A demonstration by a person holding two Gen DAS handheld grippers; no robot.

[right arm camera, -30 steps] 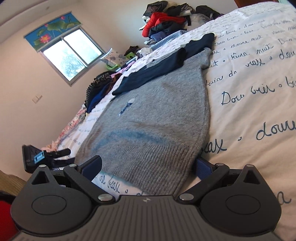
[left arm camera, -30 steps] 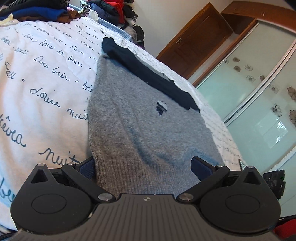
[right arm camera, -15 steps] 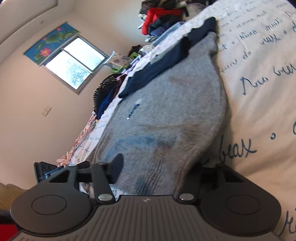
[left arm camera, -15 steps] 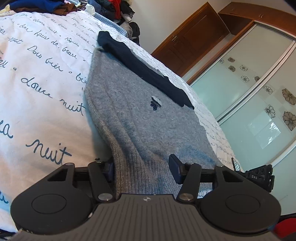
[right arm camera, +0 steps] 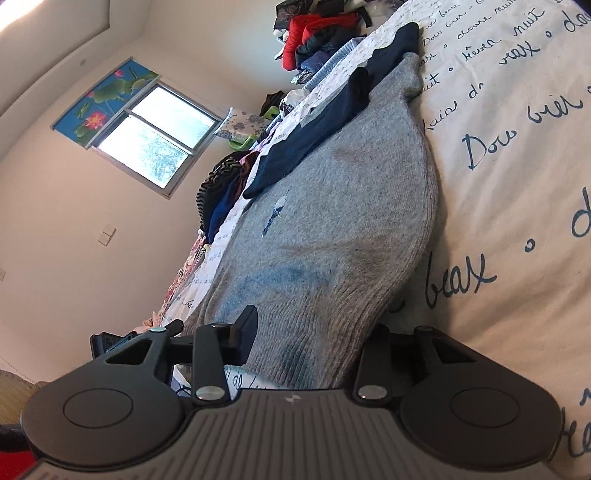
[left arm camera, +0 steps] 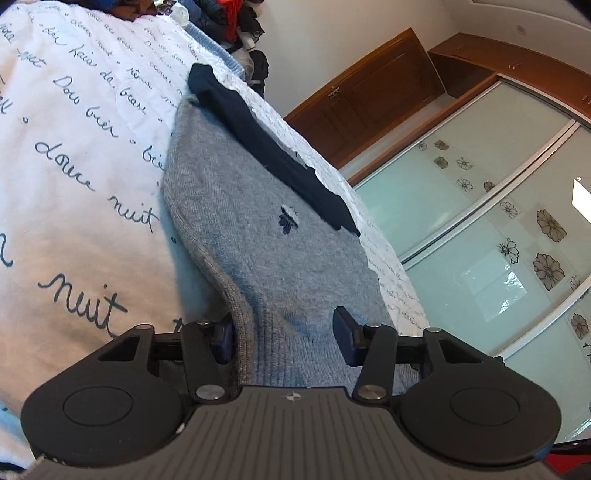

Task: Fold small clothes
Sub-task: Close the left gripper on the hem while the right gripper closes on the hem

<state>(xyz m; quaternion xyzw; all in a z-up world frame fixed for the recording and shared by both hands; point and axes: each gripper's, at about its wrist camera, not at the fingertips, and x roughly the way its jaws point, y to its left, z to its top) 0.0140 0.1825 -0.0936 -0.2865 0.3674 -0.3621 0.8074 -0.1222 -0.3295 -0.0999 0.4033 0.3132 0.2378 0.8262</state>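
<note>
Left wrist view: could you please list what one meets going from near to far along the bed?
left tongs → grey sweater's ribbed hem → small navy logo → navy collar band → pile of clothes

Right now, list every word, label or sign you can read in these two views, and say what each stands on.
"nuit" – script on the white bedsheet.
"douce" – same bedsheet, left view.
"beax" – bedsheet, right view.
"Dou", then "bier" – bedsheet, right view.
Grey sweater: a small dark blue chest emblem, no legible letters.
Farther script lines on the bedsheet: too small to read.
</note>
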